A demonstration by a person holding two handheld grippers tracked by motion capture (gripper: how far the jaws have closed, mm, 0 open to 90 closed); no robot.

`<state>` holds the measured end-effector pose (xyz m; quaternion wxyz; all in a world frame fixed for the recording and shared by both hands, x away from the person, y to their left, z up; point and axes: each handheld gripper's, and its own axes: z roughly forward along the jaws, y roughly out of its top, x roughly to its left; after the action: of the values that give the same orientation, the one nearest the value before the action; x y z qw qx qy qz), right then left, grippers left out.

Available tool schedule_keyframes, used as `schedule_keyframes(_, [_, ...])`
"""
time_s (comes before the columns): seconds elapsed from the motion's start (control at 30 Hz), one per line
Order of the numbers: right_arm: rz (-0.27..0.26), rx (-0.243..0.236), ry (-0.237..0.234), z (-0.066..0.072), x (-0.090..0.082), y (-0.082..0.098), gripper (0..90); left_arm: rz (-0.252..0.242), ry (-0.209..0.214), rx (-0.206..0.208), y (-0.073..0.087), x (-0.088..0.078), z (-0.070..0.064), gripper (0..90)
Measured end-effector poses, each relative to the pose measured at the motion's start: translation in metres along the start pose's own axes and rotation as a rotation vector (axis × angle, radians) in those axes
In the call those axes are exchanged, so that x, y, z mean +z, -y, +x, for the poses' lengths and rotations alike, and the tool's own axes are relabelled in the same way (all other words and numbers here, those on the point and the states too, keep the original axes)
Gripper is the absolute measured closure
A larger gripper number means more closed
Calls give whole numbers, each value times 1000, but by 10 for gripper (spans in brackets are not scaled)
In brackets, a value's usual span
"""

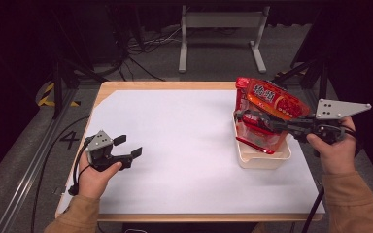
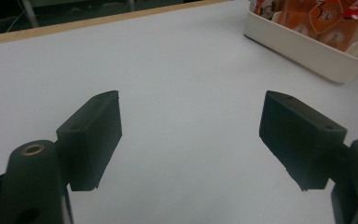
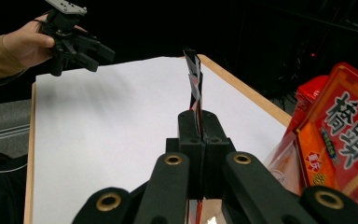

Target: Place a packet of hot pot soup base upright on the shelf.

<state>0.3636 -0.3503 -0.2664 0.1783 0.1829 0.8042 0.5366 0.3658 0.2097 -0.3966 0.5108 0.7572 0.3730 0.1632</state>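
Note:
A cream bin (image 1: 264, 159) stands at the table's right side with red snack packets upright in it. The largest is an orange-red packet (image 1: 277, 99) with white characters, leaning back. My right gripper (image 1: 240, 115) reaches over the bin from the right, shut on the thin edge of a clear red packet (image 1: 257, 133). In the right gripper view that packet edge (image 3: 193, 79) rises from between the closed jaws of the right gripper (image 3: 198, 119). My left gripper (image 1: 128, 145) is held low at the table's left, open and holding nothing. The left gripper (image 2: 191, 121) faces the bin (image 2: 307, 53).
A white sheet (image 1: 175, 145) covers the wooden table top (image 1: 175, 85). A grey metal frame (image 1: 221, 29) and cables lie on the floor behind the table. The orange-red packet (image 3: 345, 130) stands close to the right of my right gripper.

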Motion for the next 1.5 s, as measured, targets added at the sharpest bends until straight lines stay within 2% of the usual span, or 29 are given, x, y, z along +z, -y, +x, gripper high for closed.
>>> schedule_keyframes(0.27, [11, 17, -5, -8, -7, 12, 899, 10, 1, -5, 1, 3, -1, 214])
schedule_keyframes(0.4, [13, 17, -30, -8, -8, 16, 899, 10, 3, -4, 1, 3, -1, 214])
schedule_keyframes(0.53, [20, 11, -88, -6, -9, 19, 898, 15, 6, -6, 2, 4, -1, 214])
schedule_keyframes(0.77, [33, 17, -118, -6, -8, 21, 898, 17, 8, -1, 2, 5, -2, 214])
schedule_keyframes(0.9, [18, 28, -144, -6, -10, 22, 898, 18, 7, -1, 2, 5, -2, 214])
schedule_keyframes(1.1, [28, 39, -154, -7, -10, 26, 897, 20, 9, -2, 2, 6, -3, 214])
schedule_keyframes(1.27, [13, 47, -178, -7, -11, 26, 897, 31, 11, -3, 4, 8, -2, 214])
schedule_keyframes(1.5, [16, 41, -210, -5, -5, 25, 897, 30, 9, -2, 3, 8, -2, 214])
